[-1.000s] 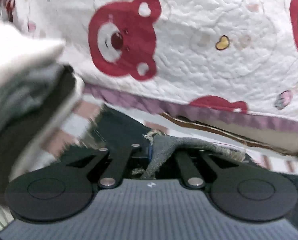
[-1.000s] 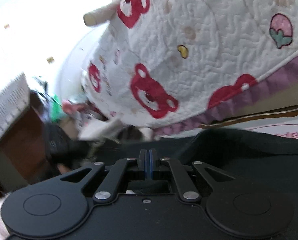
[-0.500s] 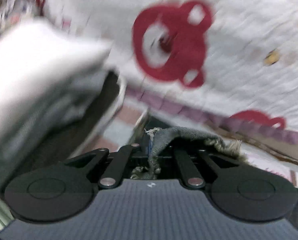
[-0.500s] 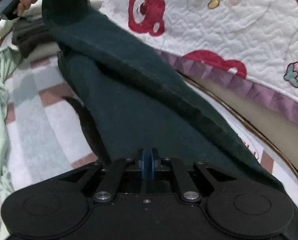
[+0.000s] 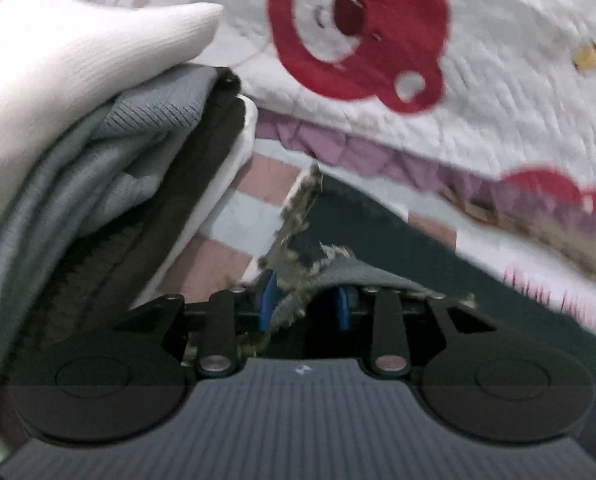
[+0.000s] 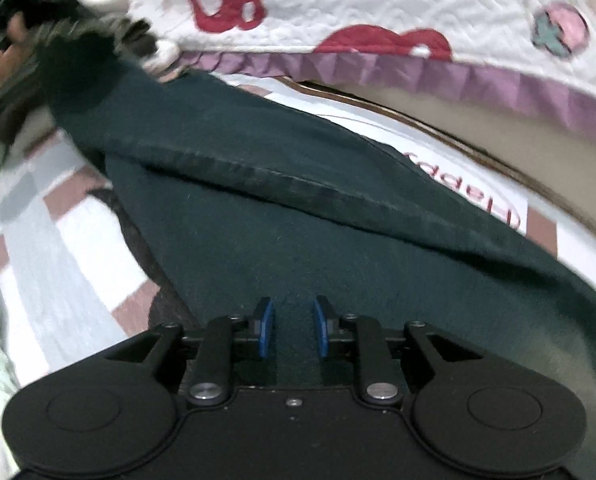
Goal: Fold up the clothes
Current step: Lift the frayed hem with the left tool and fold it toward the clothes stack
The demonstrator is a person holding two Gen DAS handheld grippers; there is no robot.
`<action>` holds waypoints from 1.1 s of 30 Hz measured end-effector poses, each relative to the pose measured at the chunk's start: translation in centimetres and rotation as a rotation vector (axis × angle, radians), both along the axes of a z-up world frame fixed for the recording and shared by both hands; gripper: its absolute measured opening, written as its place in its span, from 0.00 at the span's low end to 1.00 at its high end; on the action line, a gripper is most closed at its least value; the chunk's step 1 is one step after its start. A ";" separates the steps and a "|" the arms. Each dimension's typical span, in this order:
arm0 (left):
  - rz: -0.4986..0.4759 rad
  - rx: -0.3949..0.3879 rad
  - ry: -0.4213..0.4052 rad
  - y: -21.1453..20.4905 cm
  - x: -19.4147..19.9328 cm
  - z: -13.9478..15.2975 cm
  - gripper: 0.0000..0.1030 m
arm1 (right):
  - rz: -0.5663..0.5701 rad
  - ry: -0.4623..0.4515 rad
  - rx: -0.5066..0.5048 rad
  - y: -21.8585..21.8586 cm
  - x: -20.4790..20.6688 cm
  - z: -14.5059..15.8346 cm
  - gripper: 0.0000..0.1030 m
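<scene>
The dark green trousers [image 6: 298, 208] lie stretched out lengthwise on the bed, a heavy, denim-like cloth with a stitched seam running slantwise down the leg, and one layer folded over another along that seam. In the left wrist view the leg end shows a frayed hem [image 5: 298, 216], ragged with pale loose threads, and the paler grey inside of the cloth turns up where it is lifted. The left tool [image 5: 302, 307] has its blue pads spread apart, with the frayed hem draped between and over them; the cloth rests against the left pad but is not pinched. The right tool [image 6: 293, 330] is likewise spread, its two blue pads standing apart with the trousers lying flat beneath and between them, not gripped. Under the trousers is a checked bedsheet [image 6: 77, 240] in white, grey and brownish pink squares. Beyond them lies a white quilted blanket [image 5: 478, 80] printed with red bears and strawberries, edged with a purple frill. To the left of the left tool stands a stack of folded clothes [image 5: 97, 140]: a white ribbed knit on top, grey knit under it, then a dark layer. At the far left of the right wrist view a hand [image 6: 9, 48] shows, blurred.
</scene>
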State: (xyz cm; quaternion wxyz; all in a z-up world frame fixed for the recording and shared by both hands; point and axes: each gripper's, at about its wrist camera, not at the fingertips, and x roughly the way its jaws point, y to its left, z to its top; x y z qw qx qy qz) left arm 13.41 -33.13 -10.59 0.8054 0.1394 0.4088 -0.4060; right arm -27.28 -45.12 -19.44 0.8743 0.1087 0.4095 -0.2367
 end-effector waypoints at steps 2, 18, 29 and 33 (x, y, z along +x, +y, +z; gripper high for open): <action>-0.069 0.036 -0.028 0.8 -0.5 0.3 0.32 | -0.017 -0.016 0.024 -0.4 0.0 -0.2 0.24; -0.402 -0.146 -0.190 2.3 -10.9 0.4 0.54 | -0.067 -0.132 0.157 -1.7 -0.8 -0.6 0.41; -0.631 0.101 -0.446 -3.8 -22.1 -7.8 0.58 | -0.094 -0.062 0.059 -2.4 0.1 -0.5 0.43; -0.637 0.131 -0.614 -4.7 -22.4 -9.2 0.72 | -0.142 -0.027 0.016 -3.5 0.4 -0.3 0.43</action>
